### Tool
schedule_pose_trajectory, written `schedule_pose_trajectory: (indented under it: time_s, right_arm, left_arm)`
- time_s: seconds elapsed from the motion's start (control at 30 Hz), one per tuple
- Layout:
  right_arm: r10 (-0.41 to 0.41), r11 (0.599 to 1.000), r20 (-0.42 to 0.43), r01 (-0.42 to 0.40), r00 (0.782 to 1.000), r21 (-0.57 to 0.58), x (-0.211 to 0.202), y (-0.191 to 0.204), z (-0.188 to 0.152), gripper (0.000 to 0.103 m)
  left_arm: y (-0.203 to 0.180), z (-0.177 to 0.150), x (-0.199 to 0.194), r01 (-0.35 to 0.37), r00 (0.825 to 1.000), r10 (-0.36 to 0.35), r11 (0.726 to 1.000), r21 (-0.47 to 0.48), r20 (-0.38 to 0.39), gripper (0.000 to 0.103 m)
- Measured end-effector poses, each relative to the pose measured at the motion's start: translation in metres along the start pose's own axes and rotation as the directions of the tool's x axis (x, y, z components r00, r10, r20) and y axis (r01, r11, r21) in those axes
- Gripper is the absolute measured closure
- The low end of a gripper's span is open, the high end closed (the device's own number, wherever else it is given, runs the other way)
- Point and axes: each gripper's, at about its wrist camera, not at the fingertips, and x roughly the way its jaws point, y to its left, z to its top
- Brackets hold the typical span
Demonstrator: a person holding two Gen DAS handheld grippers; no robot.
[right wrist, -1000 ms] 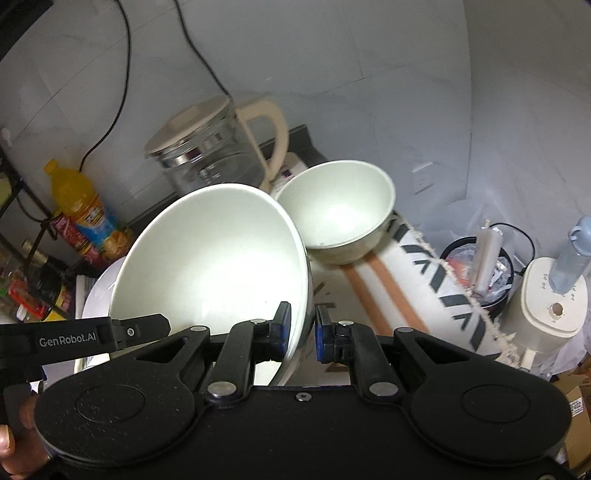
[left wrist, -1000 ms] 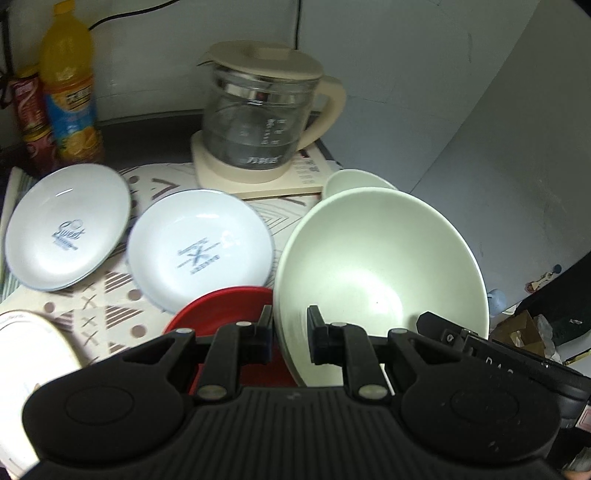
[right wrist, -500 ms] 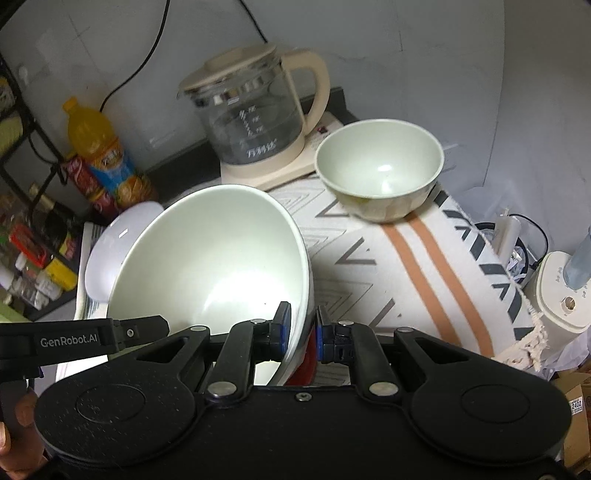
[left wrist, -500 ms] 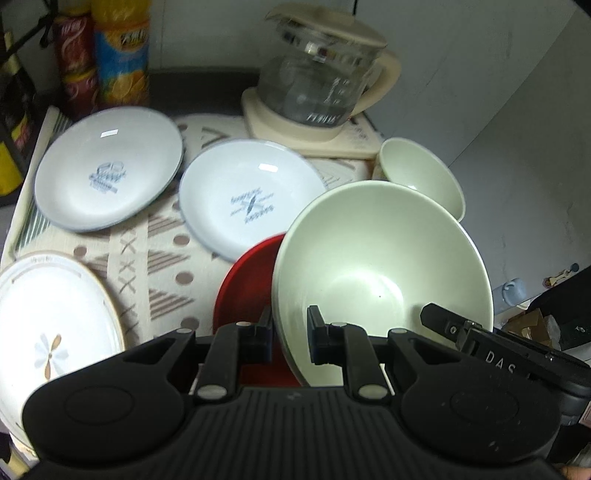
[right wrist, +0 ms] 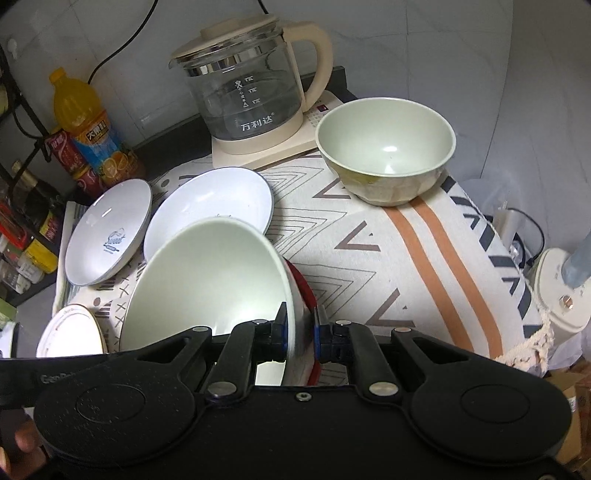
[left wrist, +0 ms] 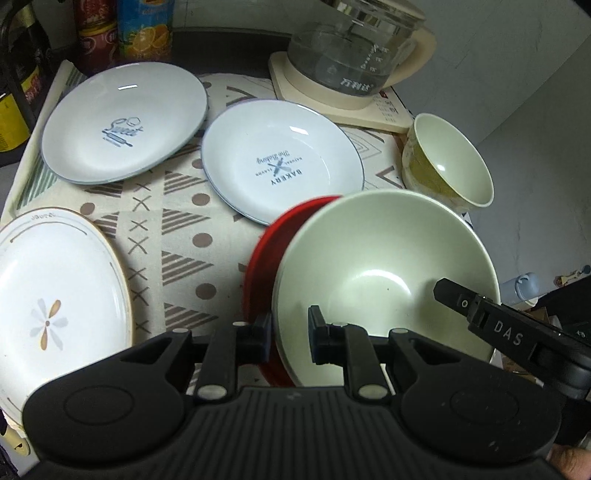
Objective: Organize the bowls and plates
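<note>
A large pale green bowl (left wrist: 384,273) is held by both grippers over a red plate (left wrist: 280,236). My left gripper (left wrist: 290,334) is shut on its left rim. My right gripper (right wrist: 300,330) is shut on its right rim (right wrist: 295,295); the bowl (right wrist: 210,280) tilts in that view, with the red plate (right wrist: 301,282) showing beneath. A smaller green bowl (left wrist: 448,162) (right wrist: 386,149) stands at the far right. Two white blue-rimmed plates, "Sweet" (left wrist: 123,120) (right wrist: 109,230) and "Bakery" (left wrist: 282,164) (right wrist: 208,205), lie behind. A white flower plate (left wrist: 55,295) (right wrist: 70,332) lies at the left.
A glass kettle (right wrist: 251,85) on its cream base (left wrist: 332,96) stands at the back. A juice bottle (right wrist: 86,122) and red cans (left wrist: 96,33) stand at the back left. The patterned tablecloth (right wrist: 388,266) drops off at the right, where a white appliance (right wrist: 561,295) stands below.
Both grippers have come down with the large bowl towards the table, over the red plate. The views now look more steeply down on the plates.
</note>
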Motion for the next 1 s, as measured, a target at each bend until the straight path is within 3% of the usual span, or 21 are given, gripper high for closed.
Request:
schedule_pose_trajectory:
  time_s: [0.33, 0.5, 0.67, 1.0]
  right_arm:
    - [-0.057, 0.992, 0.026, 0.060, 0.998, -0.115, 0.006, 0.022, 0.001, 0.092]
    - [-0.066, 0.986, 0.016, 0.068, 0.998, -0.150, 0.007, 0.028, 0.002, 0.087]
    - [-0.048, 0.989, 0.019, 0.050, 0.999, -0.138, -0.003, 0.025, 0.005, 0.068]
    - [0.014, 0.999, 0.111, -0.018, 0.994, 0.030, -0.033, -0.026, 0.028, 0.065]
  left_arm:
    - [0.016, 0.005, -0.023, -0.005, 0.999, 0.006, 1.000, -0.019, 0.045, 0.083]
    - [0.021, 0.009, -0.030, -0.016, 0.998, 0.017, 1.000, -0.017, 0.062, 0.076]
    - [0.011, 0.018, -0.036, -0.017, 0.996, 0.016, 1.000, 0.008, 0.089, 0.061]
    - [-0.038, 0.049, -0.026, 0.020, 0.991, -0.029, 0.997, 0.071, 0.131, 0.055]
